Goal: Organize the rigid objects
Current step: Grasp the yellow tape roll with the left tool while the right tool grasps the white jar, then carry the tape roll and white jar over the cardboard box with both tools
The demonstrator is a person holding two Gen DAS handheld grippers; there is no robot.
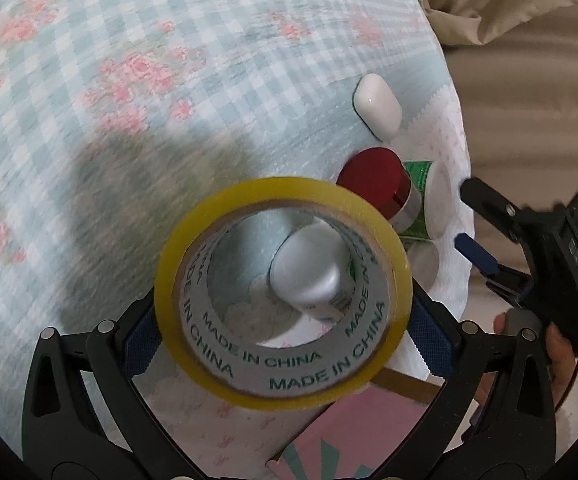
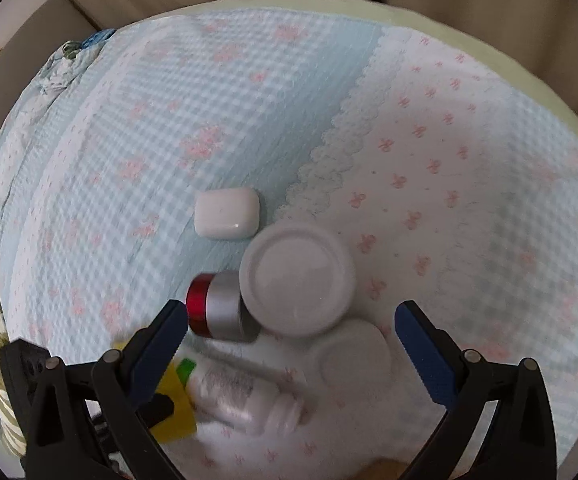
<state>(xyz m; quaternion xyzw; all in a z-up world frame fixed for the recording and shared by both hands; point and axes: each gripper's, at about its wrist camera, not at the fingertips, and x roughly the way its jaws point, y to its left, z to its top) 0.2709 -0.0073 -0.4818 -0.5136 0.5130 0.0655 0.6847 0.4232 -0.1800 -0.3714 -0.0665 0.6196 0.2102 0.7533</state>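
Tape roll [image 1: 283, 286] clamped in left tool [image 1: 289, 320]; right tool [image 2: 289, 320] wide, seemingly empty.

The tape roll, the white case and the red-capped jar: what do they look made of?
Tape roll: glossy yellowish plastic film wound on a grey printed core, likely cardboard; held in the left claw. White case: smooth glossy plastic, judging by the sharp highlight on its rounded edge. Red-capped jar: shiny red cap, probably plastic or lacquered metal, on a silvery satin body.

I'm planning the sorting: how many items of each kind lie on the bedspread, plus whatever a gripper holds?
Tape roll, in left gripper: 1
White case: 1
White-lidded tubs: 2
Red-capped jar: 1
Bottle: 1
Pink box: 1
Total: 7
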